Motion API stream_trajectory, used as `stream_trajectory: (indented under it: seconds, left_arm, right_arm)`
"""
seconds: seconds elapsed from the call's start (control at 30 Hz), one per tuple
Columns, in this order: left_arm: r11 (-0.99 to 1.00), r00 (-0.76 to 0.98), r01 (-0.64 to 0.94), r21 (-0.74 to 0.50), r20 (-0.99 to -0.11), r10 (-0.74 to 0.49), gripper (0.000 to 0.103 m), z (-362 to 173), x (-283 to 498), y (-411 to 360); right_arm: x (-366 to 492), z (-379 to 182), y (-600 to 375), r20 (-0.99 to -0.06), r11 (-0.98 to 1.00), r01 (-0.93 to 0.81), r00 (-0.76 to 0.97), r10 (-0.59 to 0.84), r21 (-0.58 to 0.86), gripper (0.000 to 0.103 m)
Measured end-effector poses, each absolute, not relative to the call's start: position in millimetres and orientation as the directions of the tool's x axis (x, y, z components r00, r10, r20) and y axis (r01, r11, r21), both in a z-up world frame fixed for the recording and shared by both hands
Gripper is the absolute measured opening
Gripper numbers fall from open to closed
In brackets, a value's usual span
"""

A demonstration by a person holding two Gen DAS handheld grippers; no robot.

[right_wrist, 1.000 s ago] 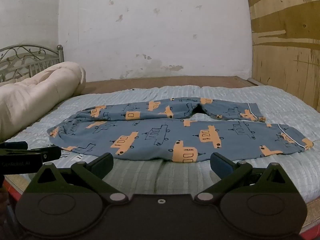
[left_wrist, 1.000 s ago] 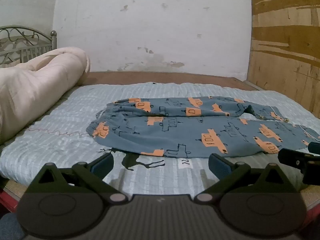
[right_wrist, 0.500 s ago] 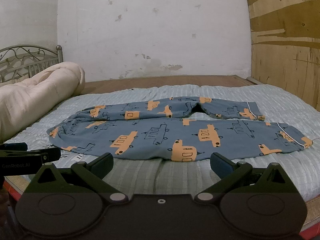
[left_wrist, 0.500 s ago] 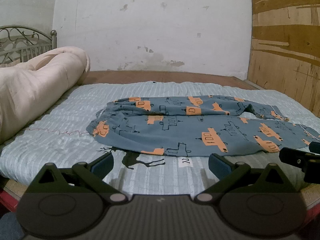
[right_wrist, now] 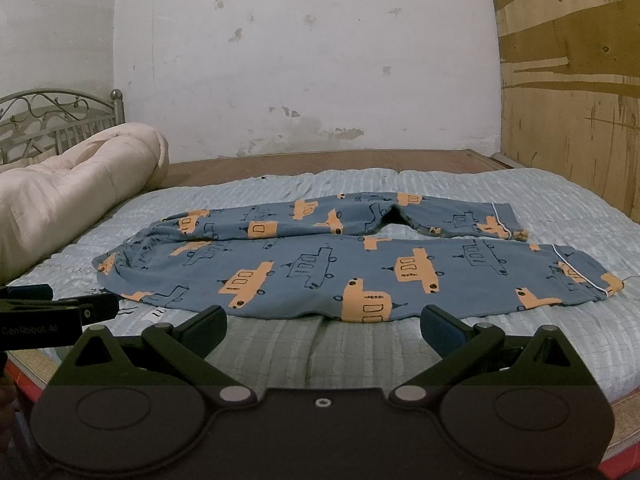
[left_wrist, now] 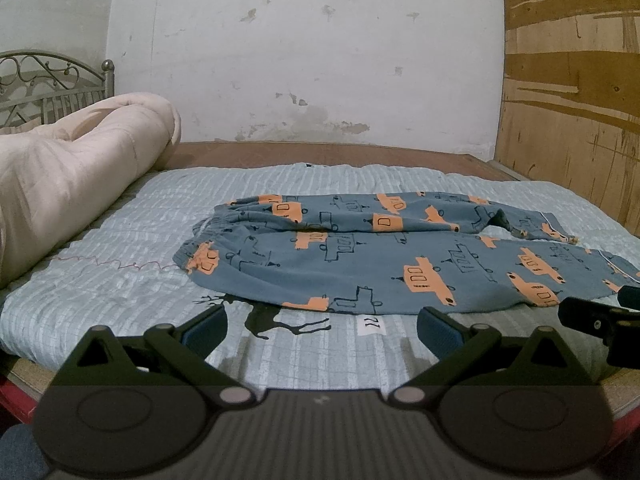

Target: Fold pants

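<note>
Blue pants (left_wrist: 380, 256) with orange car prints lie flat on the bed, waistband to the left, both legs stretched to the right; they also show in the right wrist view (right_wrist: 340, 264). My left gripper (left_wrist: 322, 330) is open and empty, just short of the pants' near edge. My right gripper (right_wrist: 322, 328) is open and empty, also at the near edge. Each gripper shows at the edge of the other's view, the right one (left_wrist: 600, 322) and the left one (right_wrist: 56, 316).
A light blue striped quilt (left_wrist: 120, 280) covers the bed. A rolled cream duvet (left_wrist: 72, 184) lies at the left by a metal headboard (left_wrist: 48, 88). A white wall stands behind and a plywood panel (left_wrist: 572, 100) at the right.
Both grippers have drifted only slightly; the pants lie as before.
</note>
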State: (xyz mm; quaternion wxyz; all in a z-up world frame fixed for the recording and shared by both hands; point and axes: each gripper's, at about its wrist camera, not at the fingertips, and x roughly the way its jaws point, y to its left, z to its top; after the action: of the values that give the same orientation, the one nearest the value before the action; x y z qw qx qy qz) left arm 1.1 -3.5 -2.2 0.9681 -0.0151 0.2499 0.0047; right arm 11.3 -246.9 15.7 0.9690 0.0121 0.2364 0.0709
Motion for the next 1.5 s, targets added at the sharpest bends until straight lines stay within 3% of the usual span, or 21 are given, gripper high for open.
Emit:
stream_trajectory:
  seconds: [1.5]
  left_arm:
    - [0.999,0.870,-0.011,-0.035,-0.493,-0.007,0.102,1.7,-0.5,-2.0]
  right_arm:
    - [12.7,13.8,-247.5,-0.457,0.990,-0.132,0.878,0.143,0.055,0.102]
